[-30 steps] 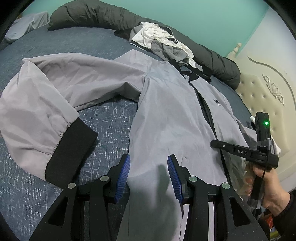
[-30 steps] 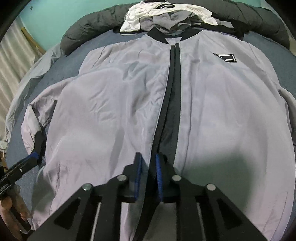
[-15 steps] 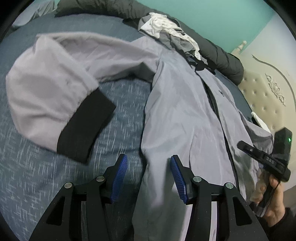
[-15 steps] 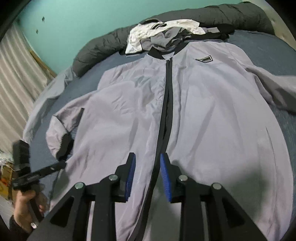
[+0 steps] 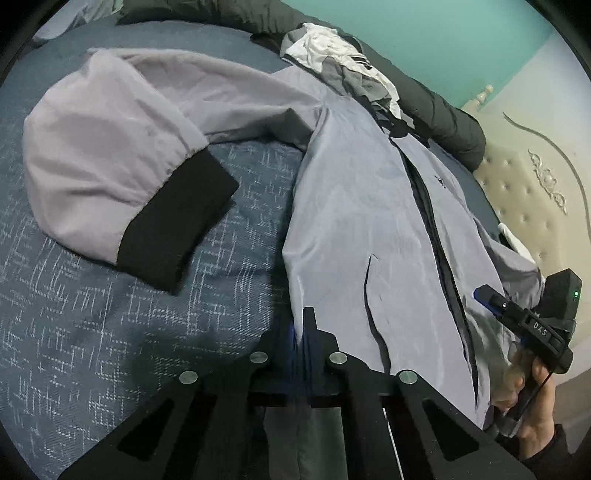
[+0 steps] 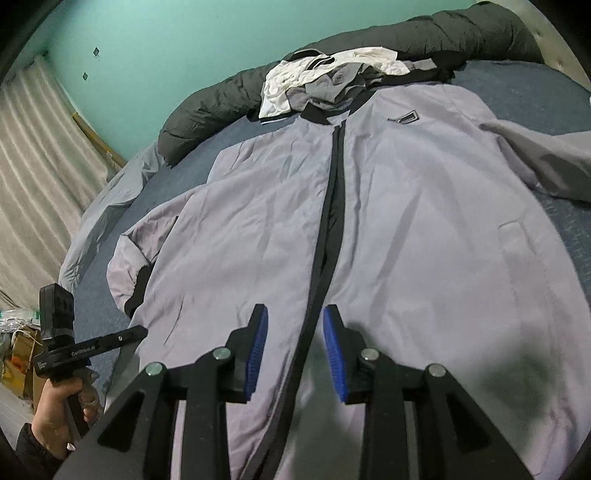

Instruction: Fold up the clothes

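The left gripper point(image 5: 302, 334) has clamped the jacket point(image 5: 354, 229) side edge; the right gripper point(image 6: 295, 350), part open, straddles the zip (running toward upper frame).

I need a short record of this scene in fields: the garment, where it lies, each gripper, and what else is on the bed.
garment: grey jacket, front up, black zip strip closed
surface: blue bed cover
left gripper: shut at the jacket's side edge near the hem
right gripper: open, jaws either side of the zip strip, just been opening
other items: pile of clothes beyond the collar; dark duvet
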Tool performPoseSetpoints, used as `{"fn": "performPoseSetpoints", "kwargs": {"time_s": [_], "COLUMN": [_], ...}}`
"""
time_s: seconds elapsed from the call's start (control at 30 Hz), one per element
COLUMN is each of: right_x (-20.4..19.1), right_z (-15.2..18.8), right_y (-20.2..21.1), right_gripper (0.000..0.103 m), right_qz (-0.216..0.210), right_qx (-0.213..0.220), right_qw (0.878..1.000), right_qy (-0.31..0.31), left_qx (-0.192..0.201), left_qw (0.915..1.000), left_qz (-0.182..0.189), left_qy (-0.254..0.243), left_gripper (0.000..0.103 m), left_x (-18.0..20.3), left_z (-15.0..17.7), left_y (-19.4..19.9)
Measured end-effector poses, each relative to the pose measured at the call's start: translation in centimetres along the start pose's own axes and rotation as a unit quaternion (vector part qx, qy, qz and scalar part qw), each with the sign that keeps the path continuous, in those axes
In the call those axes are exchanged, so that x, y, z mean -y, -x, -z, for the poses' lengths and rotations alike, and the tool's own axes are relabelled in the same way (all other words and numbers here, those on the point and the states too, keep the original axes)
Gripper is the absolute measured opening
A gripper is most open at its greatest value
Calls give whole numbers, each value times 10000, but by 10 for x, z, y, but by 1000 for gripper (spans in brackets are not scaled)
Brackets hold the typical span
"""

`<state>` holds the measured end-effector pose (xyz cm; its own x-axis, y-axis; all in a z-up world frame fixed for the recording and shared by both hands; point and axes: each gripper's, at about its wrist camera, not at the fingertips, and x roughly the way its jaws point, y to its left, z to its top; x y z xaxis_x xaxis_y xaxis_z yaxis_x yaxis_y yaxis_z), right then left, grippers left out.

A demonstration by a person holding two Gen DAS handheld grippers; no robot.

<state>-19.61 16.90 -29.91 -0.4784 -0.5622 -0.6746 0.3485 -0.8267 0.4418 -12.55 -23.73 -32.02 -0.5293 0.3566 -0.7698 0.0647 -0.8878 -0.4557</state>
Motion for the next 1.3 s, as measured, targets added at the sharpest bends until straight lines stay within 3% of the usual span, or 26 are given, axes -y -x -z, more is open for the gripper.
{"fn": "performPoseSetpoints", "kwargs": {"time_s": [0.17, 0.27, 0.33, 0.53, 0.93, 1.17, 1.3], "right_x": [10, 17, 19, 26, 98, 130, 130], "right_z": [-3, -6, -10, -9, 15, 38, 45], "right_y": [4, 12, 21, 60, 171, 203, 216], "right_gripper": [31, 31, 34, 38, 45, 45, 45], "right_qz": [82, 150, 177, 259, 1348, 1372, 1260], "right_qx": [-43, -14, -30, -96, -516, -575, -480], "right_qw": [9998, 9995, 9993, 9993, 9883, 9845, 9865], "right_qy": [-147, -266, -318, -267, -491, -928, -932], "left_qx": [-92, 72, 187, 431, 204, -326, -717], "left_qw": [9999, 9995, 9989, 9969, 9943, 9879, 9854], "left_qz": [-113, -317, -421, -547, 164, 687, 772], "left_qy": [87, 55, -13, -356, -1029, -1349, -1340], "left_gripper": [9, 31, 36, 38, 39, 47, 49], "left_x": [-3, 0, 3, 24, 98, 161, 184], "left_z": [1, -2, -3, 0, 23, 43, 55], "left_y": [-6, 5, 13, 33, 28, 4, -20]}}
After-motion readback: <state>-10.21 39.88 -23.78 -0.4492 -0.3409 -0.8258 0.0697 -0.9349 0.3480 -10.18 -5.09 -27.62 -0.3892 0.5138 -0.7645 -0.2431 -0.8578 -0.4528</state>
